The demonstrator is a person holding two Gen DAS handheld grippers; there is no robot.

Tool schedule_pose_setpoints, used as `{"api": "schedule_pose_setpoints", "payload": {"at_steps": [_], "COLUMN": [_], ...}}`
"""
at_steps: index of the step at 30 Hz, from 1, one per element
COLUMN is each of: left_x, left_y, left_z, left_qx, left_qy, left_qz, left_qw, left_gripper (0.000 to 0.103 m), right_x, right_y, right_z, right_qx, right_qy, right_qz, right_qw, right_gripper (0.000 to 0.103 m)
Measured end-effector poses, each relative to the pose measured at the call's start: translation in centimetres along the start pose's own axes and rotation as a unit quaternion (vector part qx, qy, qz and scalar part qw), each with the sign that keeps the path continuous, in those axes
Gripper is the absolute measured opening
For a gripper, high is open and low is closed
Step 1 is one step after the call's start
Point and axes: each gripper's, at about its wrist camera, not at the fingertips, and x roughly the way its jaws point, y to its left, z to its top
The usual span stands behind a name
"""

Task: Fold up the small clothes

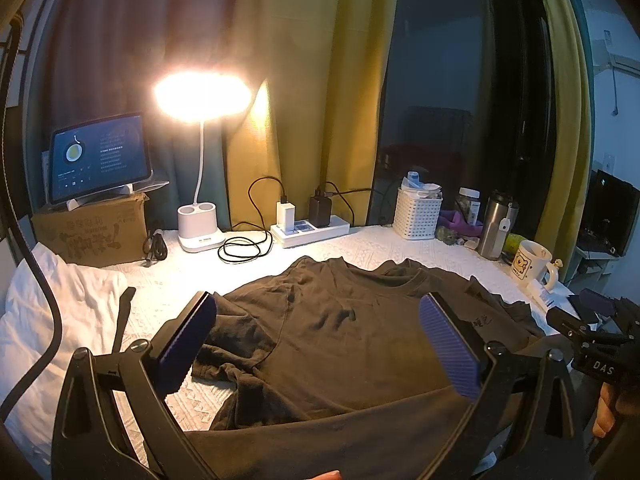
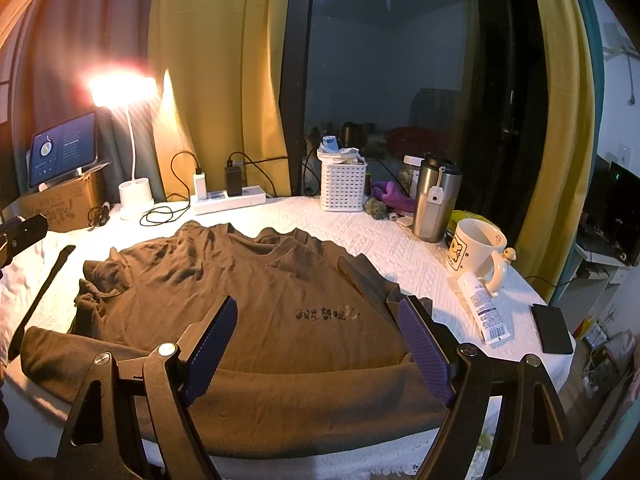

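Brown T-shirt [image 2: 256, 292] lies on the white tablecloth [image 2: 400, 240], hem folded up. Left gripper [image 1: 320, 344] and right gripper [image 2: 316, 344]: jaws wide apart, holding nothing.

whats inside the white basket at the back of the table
The white basket shows crumpled white packaging and something blue sticking out the top. Its walls hide whatever sits lower down.

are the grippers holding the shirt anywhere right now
No. The left gripper and right gripper are both open above the brown t-shirt, gripping nothing.
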Motion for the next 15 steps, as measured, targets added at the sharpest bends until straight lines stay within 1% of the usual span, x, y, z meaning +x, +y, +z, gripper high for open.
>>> {"api": "schedule_pose_setpoints", "payload": {"at_steps": [15], "left_x": [-0.07], "left_y": [-0.19], "left_z": [0.3], "left_qx": [0.002], "left_qy": [-0.001], "left_qz": [-0.003], "left_qw": [1.0], "left_gripper": [0.101], "right_x": [0.04], "right_y": [-0.01], "right_z": [0.13], "right_qx": [0.0], "right_qy": [0.001], "right_qz": [0.0], "right_qw": [1.0], "right_gripper": [0.084]}}
